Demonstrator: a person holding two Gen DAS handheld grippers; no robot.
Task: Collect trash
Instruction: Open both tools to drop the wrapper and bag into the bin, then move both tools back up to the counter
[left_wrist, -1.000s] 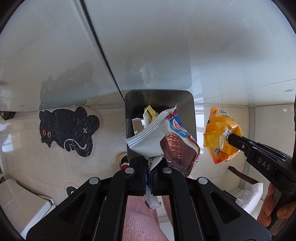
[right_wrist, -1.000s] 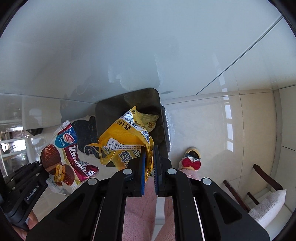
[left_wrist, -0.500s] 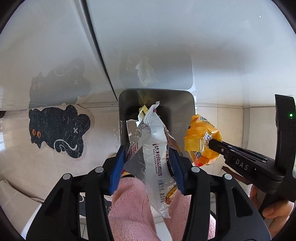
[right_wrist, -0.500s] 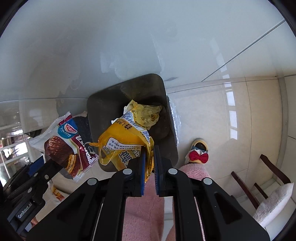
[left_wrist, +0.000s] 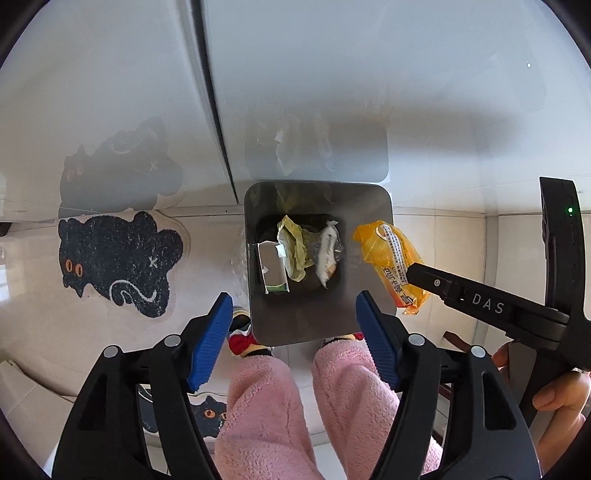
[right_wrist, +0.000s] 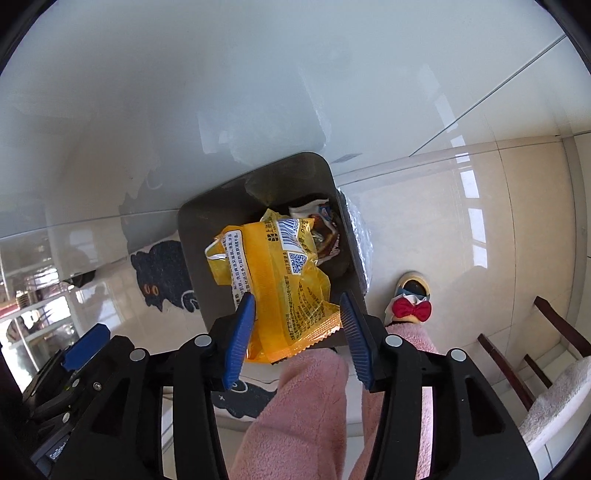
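Legend. Downward views from 2 hand-held grippers over a tiled floor (left_wrist: 443, 236) beside a pale glossy cabinet front (left_wrist: 332, 74).

1. Cat-shaped mat (left_wrist: 118, 258), black, on the floor at 9 o'clock of the bin in the left wrist view.
2. Trash bin (left_wrist: 369, 206), dark, square-mouthed, standing against the cabinet. It already holds a crumpled yellow wrapper (left_wrist: 291, 247), a silvery snack wrapper (left_wrist: 327, 254) and a small carton (left_wrist: 271, 269).
3. Person's legs in pink fleece trousers (left_wrist: 266, 398), below the bin at 6 o'clock; a slipper with a red bow (right_wrist: 412, 308) shows at 3 o'clock of the bin in the right wrist view.
4. Left gripper (left_wrist: 293, 332): jaws have just been opening and stand wide, with nothing between them.
5. Right gripper (right_wrist: 297, 336): jaws have just been opening and stand about half apart. The yellow snack bag (right_wrist: 280, 273) lies between the pads over the bin mouth. Neither pad visibly presses it, so it appears released.

Handling note: the bag is judged light, thin, crinkly and slippery. It collapses under pressure, so a pinch at the crimped end seam, at 6 o'clock of the bag, would hold best.
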